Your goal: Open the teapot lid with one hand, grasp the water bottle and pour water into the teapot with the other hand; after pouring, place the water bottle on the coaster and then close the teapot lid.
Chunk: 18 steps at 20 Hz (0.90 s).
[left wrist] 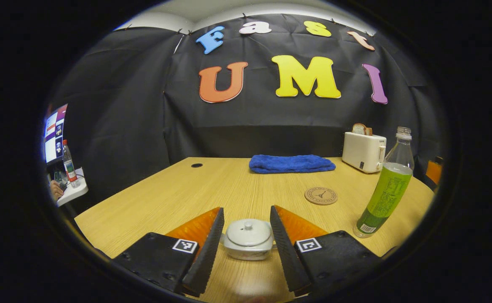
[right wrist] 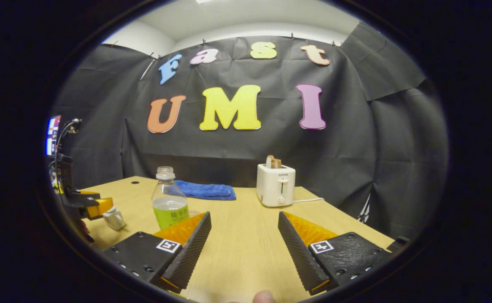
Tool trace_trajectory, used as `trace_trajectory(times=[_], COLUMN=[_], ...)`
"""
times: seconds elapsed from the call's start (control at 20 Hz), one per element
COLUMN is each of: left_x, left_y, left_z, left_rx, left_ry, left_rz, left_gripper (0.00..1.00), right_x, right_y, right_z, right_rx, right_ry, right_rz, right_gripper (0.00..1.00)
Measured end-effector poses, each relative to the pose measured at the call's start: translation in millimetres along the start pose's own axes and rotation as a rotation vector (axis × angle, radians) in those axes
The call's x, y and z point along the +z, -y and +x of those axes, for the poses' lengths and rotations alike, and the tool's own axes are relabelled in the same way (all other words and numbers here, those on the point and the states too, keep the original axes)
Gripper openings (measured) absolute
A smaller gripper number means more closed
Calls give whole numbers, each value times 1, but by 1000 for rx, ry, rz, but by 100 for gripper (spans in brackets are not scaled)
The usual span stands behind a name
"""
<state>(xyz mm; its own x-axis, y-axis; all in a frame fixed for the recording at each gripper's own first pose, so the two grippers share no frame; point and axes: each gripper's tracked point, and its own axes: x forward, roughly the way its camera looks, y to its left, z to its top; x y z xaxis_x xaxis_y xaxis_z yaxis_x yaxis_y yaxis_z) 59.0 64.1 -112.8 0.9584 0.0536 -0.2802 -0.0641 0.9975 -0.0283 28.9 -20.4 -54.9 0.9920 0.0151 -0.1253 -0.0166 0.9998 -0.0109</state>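
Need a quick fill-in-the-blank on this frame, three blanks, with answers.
1. The teapot sits between the open fingers of the ____ hand-held gripper.
2. The teapot's lid is ____ the pot.
3. The coaster has ____ on it; the water bottle stands beside it.

Answers: left; on; nothing

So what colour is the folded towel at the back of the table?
Blue towel, clearest in the left gripper view.

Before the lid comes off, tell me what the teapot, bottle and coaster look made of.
Teapot: likely glazed ceramic, pale and softly glossy, with a knobbed lid.
Bottle: clear plastic by the look, green drink showing through, printed label.
Coaster: probably wood or cork, a matte brown disc with an engraved mark.
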Motion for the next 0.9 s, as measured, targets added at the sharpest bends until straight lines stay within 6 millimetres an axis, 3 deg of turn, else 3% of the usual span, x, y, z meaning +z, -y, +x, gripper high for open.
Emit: trace_trajectory(times=[0.25,0.6,0.75,0.8,0.9], left_x=[-5,-3,-1,2,7], left_y=[2,0,-1,-2,-4], left_z=[7,8,7,5,2], left_rx=[0,37,32,32,25], left_ry=[-22,-15,-17,-13,-3], left_rz=[5,12,-1,-2,-5], left_gripper=[48,7,4,3,3], right_x=[-2,-3,-3,-4,-4], right_y=[4,-2,-12,-17,-28], right_z=[4,6,6,4,-1], right_rx=[-8,17,69,94,150], right_ry=[-3,0,2,3,5], right_rz=[-11,-27,-28,-18,5], right_gripper=[95,96,98,93,98])
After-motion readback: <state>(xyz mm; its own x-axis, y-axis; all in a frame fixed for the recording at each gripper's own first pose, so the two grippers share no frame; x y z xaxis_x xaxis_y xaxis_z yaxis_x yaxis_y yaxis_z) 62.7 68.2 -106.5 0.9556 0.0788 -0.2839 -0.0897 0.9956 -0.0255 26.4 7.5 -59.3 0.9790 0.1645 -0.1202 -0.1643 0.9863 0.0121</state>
